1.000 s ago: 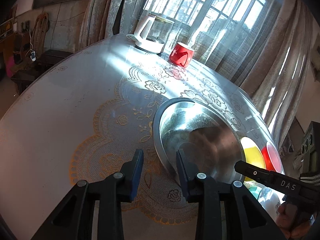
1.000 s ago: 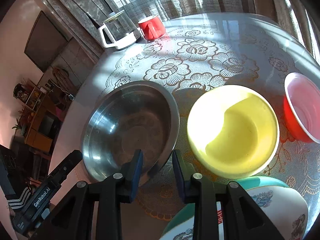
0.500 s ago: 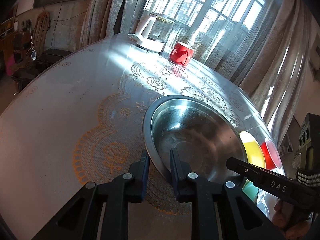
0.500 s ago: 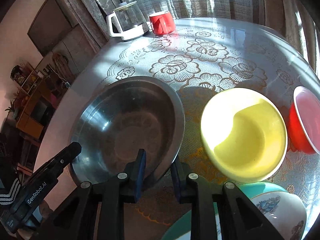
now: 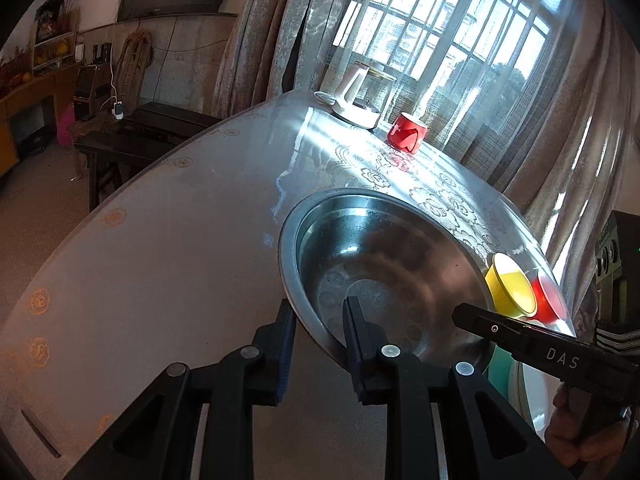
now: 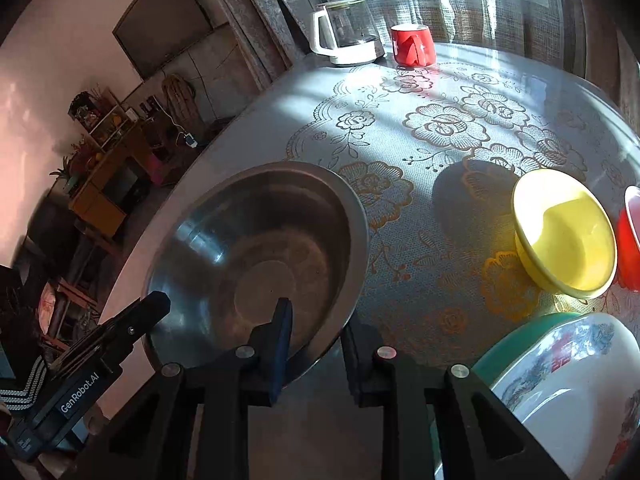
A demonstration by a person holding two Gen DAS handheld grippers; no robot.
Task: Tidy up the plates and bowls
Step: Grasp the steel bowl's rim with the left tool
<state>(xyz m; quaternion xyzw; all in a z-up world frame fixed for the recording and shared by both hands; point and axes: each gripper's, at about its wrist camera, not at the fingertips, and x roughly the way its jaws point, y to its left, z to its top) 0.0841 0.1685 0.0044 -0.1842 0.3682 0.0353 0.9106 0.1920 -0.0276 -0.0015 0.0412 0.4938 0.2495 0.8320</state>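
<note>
Steel bowl [image 5: 384, 272] held tilted above the bench [image 5: 160, 260] near its edge; left gripper [image 5: 318, 328] and right gripper [image 6: 314, 330] jaws each closed across opposite rim sections

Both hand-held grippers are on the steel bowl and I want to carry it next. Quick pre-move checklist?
1. Left hand-held gripper straddles the steel bowl rim: ok.
2. Right hand-held gripper straddles the rim: ok.
3. Firm clamp on both: cannot tell.
4. Bowl empty: ok.
5. Bowl level: not ok, tilted.
6. Yellow bowl and patterned dish apart from the steel bowl: ok.
</note>
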